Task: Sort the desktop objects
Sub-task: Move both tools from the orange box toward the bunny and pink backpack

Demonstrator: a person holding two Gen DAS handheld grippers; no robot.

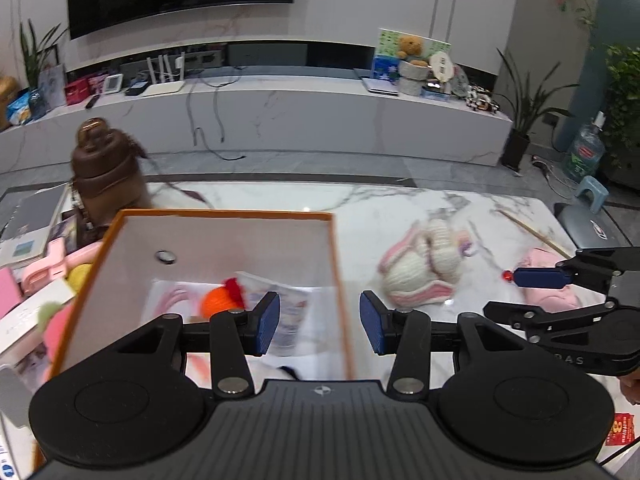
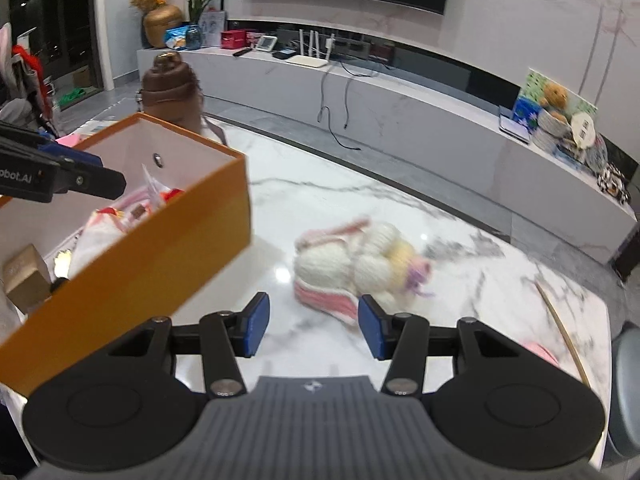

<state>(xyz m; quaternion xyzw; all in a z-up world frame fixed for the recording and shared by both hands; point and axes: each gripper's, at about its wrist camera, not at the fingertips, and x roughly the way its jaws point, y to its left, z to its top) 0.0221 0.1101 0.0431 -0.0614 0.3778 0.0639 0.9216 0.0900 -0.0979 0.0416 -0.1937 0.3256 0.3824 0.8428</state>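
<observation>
We see even, cool indoor light; small ceiling glare spots on glossy bench (image 2: 360,208); motion blur on woolly toy (image 2: 360,268); fisheye-bent edges, dark corners.

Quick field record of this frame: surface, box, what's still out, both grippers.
surface: white marble table
box: orange box, open top, several small items inside
still out: pink-and-white knitted toy lying on the table beside the box
left gripper: open, empty, above the box's edge
right gripper: open, empty, near the toy
</observation>
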